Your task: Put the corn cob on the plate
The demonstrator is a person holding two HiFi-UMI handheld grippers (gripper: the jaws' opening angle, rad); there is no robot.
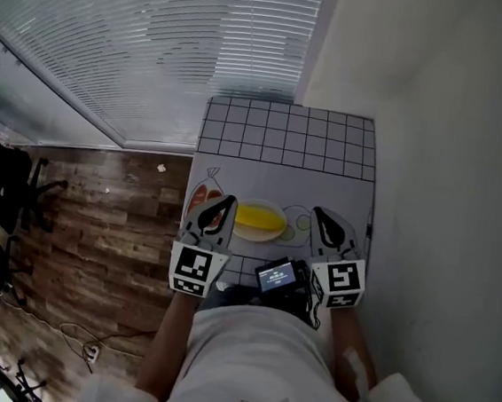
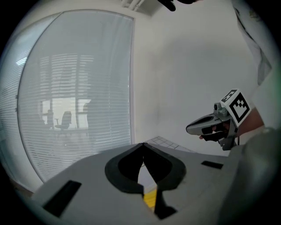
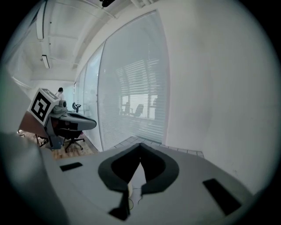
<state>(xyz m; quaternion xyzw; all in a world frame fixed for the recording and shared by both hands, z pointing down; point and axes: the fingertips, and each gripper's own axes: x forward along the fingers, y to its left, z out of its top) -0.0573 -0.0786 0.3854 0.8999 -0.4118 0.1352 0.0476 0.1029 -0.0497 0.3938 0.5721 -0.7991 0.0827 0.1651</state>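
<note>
Your left claw [image 1: 223, 205] has a light grey shell, and so does your right claw [image 1: 322, 216]. Inside the grey jaws of each one are black pads [image 2: 127, 167], curved like two leaves. Thin black slots [image 3: 221, 190] are cut into the grey top, off to both sides of the pads. Behind each claw sits a white cube [image 1: 197, 270] with black square marks on it. Between the two cubes is a small black box [image 1: 277, 276] with a bluish screen. A black cable [image 1: 312, 311] hangs just behind the right claw's cube. You wear a white T-shirt [image 1: 251, 365] with short sleeves and yellowish print on the front.
</note>
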